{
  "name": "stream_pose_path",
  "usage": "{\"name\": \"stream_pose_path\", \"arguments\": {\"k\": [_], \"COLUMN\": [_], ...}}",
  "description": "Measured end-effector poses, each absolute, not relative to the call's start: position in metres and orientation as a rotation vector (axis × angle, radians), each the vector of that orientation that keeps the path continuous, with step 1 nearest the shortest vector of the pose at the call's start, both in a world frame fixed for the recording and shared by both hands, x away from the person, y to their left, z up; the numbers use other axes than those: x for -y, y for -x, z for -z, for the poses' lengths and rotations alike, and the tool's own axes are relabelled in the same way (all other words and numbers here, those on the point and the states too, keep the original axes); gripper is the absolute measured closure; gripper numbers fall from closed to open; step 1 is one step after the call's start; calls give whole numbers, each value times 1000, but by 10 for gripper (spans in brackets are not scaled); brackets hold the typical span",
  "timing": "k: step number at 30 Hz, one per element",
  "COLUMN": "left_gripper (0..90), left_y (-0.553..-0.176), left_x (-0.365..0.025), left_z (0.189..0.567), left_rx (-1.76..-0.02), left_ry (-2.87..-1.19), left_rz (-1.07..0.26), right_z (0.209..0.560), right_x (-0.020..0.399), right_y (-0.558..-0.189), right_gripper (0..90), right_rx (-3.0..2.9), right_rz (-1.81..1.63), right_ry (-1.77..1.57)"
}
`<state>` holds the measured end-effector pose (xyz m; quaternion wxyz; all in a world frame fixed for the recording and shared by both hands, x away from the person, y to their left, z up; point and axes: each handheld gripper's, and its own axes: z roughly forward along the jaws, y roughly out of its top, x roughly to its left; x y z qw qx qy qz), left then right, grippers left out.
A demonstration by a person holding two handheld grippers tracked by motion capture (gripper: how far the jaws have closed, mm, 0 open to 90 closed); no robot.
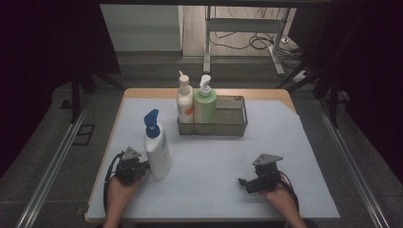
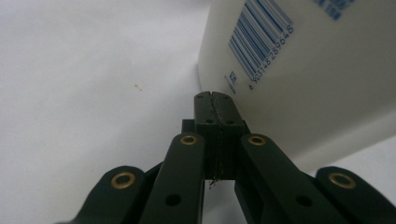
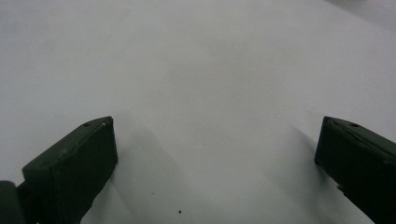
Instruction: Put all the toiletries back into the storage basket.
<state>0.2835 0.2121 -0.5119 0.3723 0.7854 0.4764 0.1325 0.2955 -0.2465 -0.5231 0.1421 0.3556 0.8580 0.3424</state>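
Both hands rest at the table's near edge, left gripper (image 1: 142,167) with fingers pressed together beside the upright white pump bottle (image 1: 157,147), right gripper (image 1: 245,183) spread wide and empty; next, likely opening left to grasp it.

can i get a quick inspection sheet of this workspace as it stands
surface: pale mat on a wooden table, bare in front
job's things: white bottle with blue pump upright at front left; wire basket at the back holds a white pump bottle and a green pump bottle, both upright at its left end
clutter: nothing seen
grippers: left gripper shut, empty, tips beside the white bottle's base, contact unclear; right gripper open, empty, over bare mat
cables: one trails from each gripper; loose cables on the floor behind
surroundings: white desk frame beyond the table, dark curtains at the sides
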Motion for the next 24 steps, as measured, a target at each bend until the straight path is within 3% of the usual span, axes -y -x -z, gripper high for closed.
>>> {"name": "stream_pose_path", "arguments": {"k": [24], "left_gripper": [893], "left_y": [-274], "left_x": [-186], "left_z": [511], "left_rx": [-1142], "left_ry": [-2080], "left_rz": [-298], "right_z": [523], "right_x": [246], "right_y": [-295], "right_gripper": [0], "right_rx": [-2476], "right_rz": [-988], "right_ry": [-1029]}}
